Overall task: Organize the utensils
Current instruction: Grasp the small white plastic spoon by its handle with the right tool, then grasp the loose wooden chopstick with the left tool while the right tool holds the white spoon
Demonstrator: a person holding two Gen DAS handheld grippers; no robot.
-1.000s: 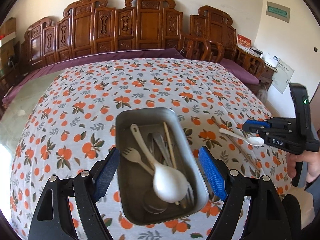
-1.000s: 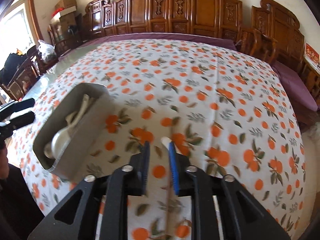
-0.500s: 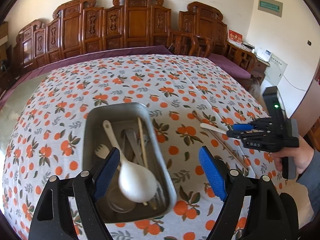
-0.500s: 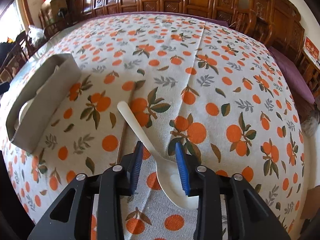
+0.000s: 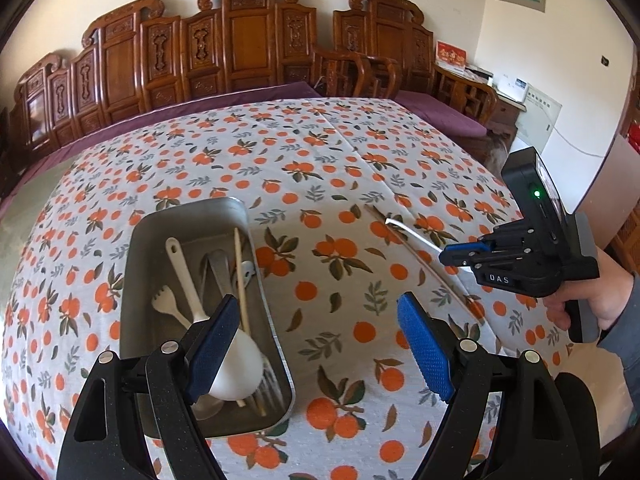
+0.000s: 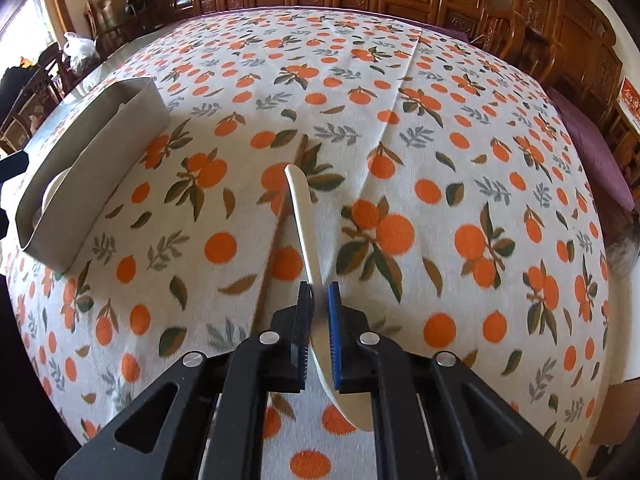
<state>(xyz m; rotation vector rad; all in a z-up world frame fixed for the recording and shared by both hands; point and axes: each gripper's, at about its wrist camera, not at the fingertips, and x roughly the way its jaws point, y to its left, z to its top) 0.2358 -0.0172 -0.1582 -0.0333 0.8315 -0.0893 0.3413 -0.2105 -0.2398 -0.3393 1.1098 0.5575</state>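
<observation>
Right tool (image 6: 318, 300) is clamped on the white spoon's (image 6: 304, 216) handle just off the tabletop (image 6: 440, 140), presumably headed for the tray (image 5: 256, 280), while the left tool (image 5: 312, 344) hangs open beside it.

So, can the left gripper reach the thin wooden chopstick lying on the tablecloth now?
Probably yes: left gripper is open and empty, and the wooden chopstick lies uncovered beside the metal tray, though the right gripper is close.

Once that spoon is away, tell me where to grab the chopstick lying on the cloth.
Take the chopstick mid-shaft, from straight above, pinching it crosswise: it lies flat on the tablecloth, thin and straight, leaving no gap for a side approach.
</observation>
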